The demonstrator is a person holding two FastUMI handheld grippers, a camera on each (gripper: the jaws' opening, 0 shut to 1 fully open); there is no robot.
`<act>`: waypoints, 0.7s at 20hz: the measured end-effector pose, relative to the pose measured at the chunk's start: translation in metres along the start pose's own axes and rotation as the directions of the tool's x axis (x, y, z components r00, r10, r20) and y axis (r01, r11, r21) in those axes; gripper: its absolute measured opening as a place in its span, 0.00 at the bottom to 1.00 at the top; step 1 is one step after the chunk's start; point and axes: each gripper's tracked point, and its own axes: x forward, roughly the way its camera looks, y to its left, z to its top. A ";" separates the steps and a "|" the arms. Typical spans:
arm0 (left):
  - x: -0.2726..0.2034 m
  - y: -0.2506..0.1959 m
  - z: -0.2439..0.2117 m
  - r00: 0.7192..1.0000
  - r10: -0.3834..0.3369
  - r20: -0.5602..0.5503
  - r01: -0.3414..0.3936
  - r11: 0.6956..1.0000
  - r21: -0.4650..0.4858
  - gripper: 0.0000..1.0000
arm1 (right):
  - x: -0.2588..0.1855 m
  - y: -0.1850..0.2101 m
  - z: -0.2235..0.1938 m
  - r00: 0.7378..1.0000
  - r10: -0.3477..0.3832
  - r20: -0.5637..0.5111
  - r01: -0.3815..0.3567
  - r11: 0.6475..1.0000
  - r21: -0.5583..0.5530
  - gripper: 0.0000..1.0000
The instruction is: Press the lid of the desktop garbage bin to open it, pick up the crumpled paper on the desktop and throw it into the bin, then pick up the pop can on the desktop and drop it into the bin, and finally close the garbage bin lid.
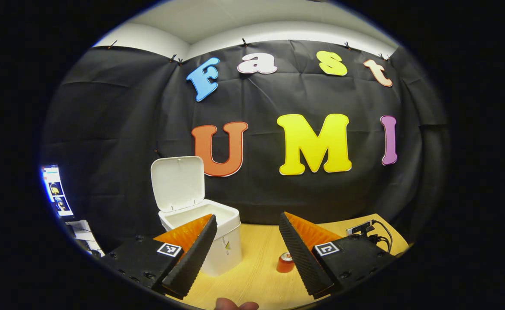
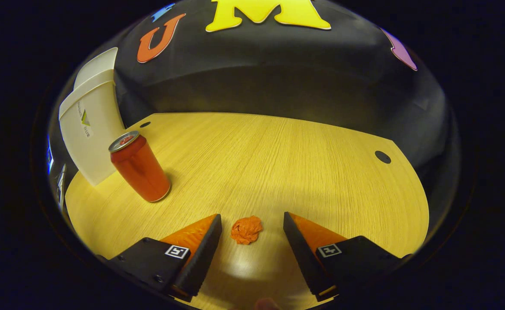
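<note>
While lid (image 1: 178,183) up: paper (image 2: 246,230) btwn fingers (image 2: 200,249).

A staged recording booth, not a lived-in room.

Black cloth (image 1: 119,129) hangs in creased folds behind the wooden desktop (image 2: 278,163), clipped up along its top edge under a plain white wall and ceiling; the desktop is pale wood grain with round cable holes (image 2: 382,156) near its far edge; a small camera (image 1: 360,227) with trailing black cables sits at the desktop's far right corner; off past the desktop's left end a lit monitor (image 1: 56,191) glows; a white garbage bin (image 1: 218,241) stands on the desktop like a prop.
</note>
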 end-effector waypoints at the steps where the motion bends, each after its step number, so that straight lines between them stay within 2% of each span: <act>1: 0.000 -0.002 0.000 1.000 -0.003 0.002 0.003 1.000 0.001 0.96 | 0.001 0.000 -0.002 1.000 0.001 -0.008 -0.001 1.000 0.004 0.91; 3: 0.000 -0.006 0.003 1.000 -0.014 0.009 0.014 1.000 0.002 0.96 | 0.003 -0.001 -0.005 1.000 -0.002 -0.014 0.002 1.000 -0.002 0.89; 5: -0.001 -0.008 0.003 1.000 -0.022 0.010 0.022 1.000 0.007 0.96 | 0.004 0.000 -0.005 1.000 0.000 -0.009 0.000 1.000 -0.008 0.76; 6: -0.001 -0.008 0.002 1.000 -0.025 0.008 0.025 1.000 0.010 0.96 | 0.003 0.000 -0.004 1.000 -0.005 -0.011 0.004 1.000 -0.014 0.77; 7: 0.000 -0.009 0.002 1.000 -0.028 0.008 0.028 1.000 0.012 0.96 | 0.003 0.000 -0.006 1.000 -0.013 -0.009 0.013 1.000 -0.020 0.59; 10: -0.001 -0.006 0.004 1.000 -0.027 0.014 0.026 0.999 0.027 0.96 | 0.003 0.002 -0.005 0.999 -0.047 -0.006 0.047 0.998 -0.050 0.43; 11: -0.001 -0.005 0.004 1.000 -0.026 0.015 0.026 0.999 0.030 0.96 | 0.003 0.004 -0.004 0.999 -0.049 -0.003 0.049 0.997 -0.061 0.31; 12: -0.001 -0.004 0.004 0.999 -0.028 0.016 0.028 0.999 0.029 0.96 | 0.001 0.004 -0.001 0.998 -0.056 -0.003 0.055 0.996 -0.072 0.34; 13: -0.002 -0.004 0.004 0.999 -0.029 0.018 0.029 0.999 0.028 0.96 | 0.003 0.007 -0.002 0.999 -0.042 -0.006 0.042 0.997 -0.063 0.22; 14: -0.003 -0.002 0.004 0.999 -0.030 0.017 0.030 0.999 0.026 0.96 | 0.001 0.008 -0.002 0.999 -0.035 -0.015 0.034 0.998 -0.054 0.25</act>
